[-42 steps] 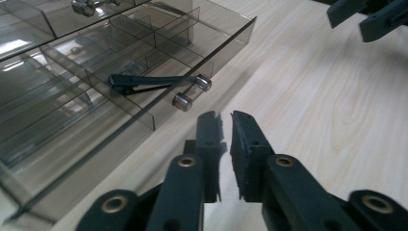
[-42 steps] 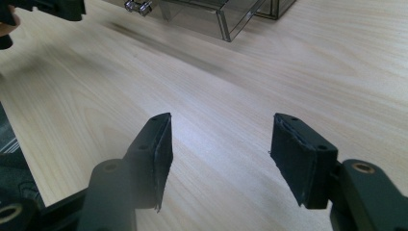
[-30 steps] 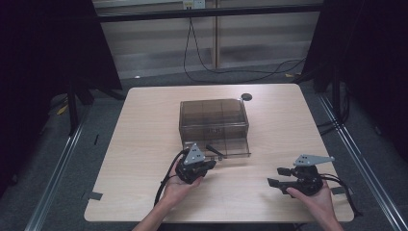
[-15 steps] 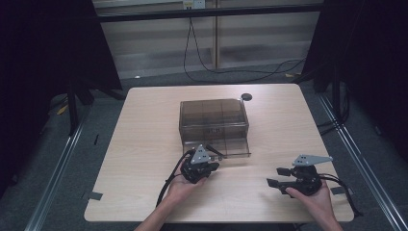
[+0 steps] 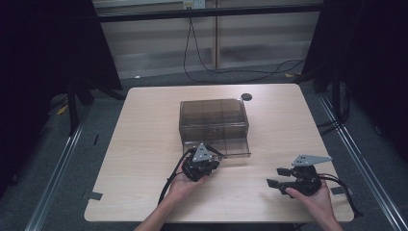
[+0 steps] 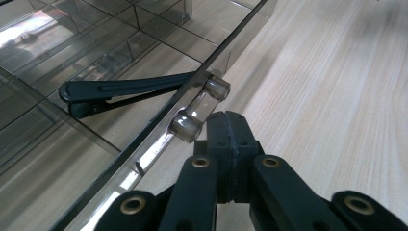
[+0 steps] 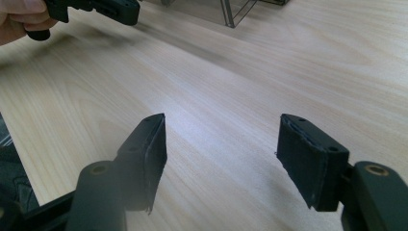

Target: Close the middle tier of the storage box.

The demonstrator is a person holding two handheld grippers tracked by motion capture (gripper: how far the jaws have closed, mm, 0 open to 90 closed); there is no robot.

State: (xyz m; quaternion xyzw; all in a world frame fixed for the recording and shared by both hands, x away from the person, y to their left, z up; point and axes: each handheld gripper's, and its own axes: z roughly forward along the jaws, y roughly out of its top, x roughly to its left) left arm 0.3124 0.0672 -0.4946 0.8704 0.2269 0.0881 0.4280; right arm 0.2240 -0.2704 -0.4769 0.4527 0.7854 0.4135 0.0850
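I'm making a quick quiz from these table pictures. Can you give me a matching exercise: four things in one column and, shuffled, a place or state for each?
Things:
1. left gripper
2. right gripper
3. black clip
4. small black disc

Places or states:
A. lies in the pulled-out clear drawer
B. jaws apart above bare table
C. on the table behind the box
D. jaws together at the drawer handle

Pairs: 1-D, 2-B, 3-A, 4-C

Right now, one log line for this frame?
left hand-held gripper: shut, at drawer handle | right hand-held gripper: open, empty | clip: in drawer
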